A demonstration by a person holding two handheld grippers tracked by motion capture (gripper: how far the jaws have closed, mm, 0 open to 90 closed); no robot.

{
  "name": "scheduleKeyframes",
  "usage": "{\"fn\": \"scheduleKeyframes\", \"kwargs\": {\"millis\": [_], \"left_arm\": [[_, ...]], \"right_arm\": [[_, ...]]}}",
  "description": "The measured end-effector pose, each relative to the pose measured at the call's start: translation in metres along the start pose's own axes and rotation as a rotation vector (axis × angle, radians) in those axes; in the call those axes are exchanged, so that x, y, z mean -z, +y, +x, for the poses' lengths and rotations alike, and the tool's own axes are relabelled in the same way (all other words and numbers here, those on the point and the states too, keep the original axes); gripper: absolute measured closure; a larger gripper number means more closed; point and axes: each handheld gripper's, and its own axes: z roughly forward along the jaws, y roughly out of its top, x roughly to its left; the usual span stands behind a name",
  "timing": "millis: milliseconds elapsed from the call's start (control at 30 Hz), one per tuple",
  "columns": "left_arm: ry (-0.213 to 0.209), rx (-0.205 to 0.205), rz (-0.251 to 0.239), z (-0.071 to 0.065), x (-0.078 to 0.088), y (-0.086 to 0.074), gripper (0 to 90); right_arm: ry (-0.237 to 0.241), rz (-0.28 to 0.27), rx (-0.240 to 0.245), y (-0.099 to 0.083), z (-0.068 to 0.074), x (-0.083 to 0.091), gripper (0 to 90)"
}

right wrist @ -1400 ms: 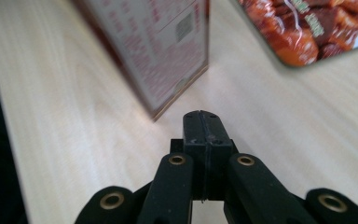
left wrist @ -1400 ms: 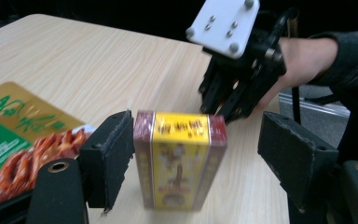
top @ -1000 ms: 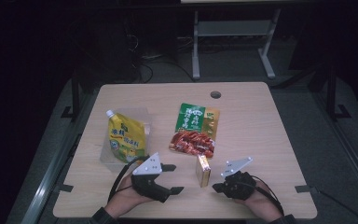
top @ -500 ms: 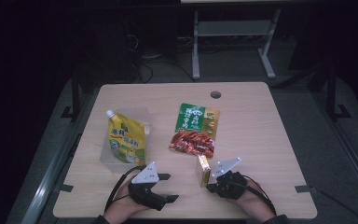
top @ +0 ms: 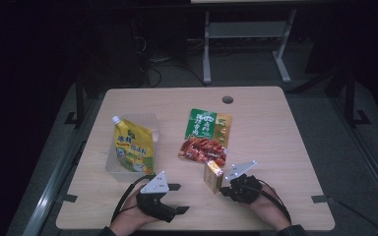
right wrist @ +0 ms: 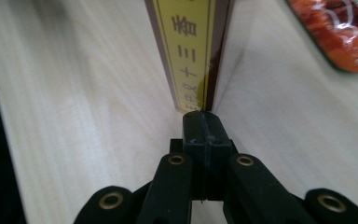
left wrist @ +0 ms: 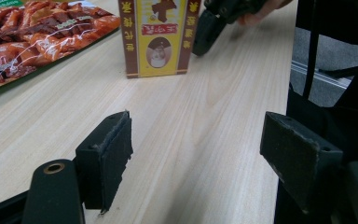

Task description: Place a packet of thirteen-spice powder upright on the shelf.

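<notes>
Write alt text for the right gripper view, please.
The right tongs, jaws closed together, press their tip against the base of a narrow yellow-and-brown box standing upright on the wooden table. A red snack packet lies at the upper right.

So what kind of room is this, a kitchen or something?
Probably not a kitchen; more likely a lab or recording studio. A bare wooden table stands in a dark room, with cables on the floor behind it and a metal stand. Packaged snacks lie staged on it.
</notes>
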Motion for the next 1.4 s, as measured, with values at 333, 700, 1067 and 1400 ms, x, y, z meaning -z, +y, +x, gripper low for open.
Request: {"fn": "scheduleKeyframes", "kwargs": {"millis": [333, 700, 1067, 1400], "left_arm": [[-0.002, 0.005, 0.006, 0.0, -0.002, -0.001, 24.4], [-0.008, 0.019, 0.016, 0.005, -0.004, -0.004, 24.5], [-0.013, 0.01, 0.037, 0.005, -0.008, -0.005, 24.5], [0.01, 0.001, 0.068, 0.005, -0.009, -0.009, 21.2]], "right_arm": [[-0.045, -0.03, -0.02, 0.009, -0.017, -0.004, 90.0], [0.01, -0.109, -0.035, -0.005, -0.021, 0.019, 59.4], [0.033, -0.231, 0.0, 0.02, -0.01, 0.029, 44.1], [0.032, -0.25, 0.039, 0.033, -0.012, 0.024, 46.7]]}}
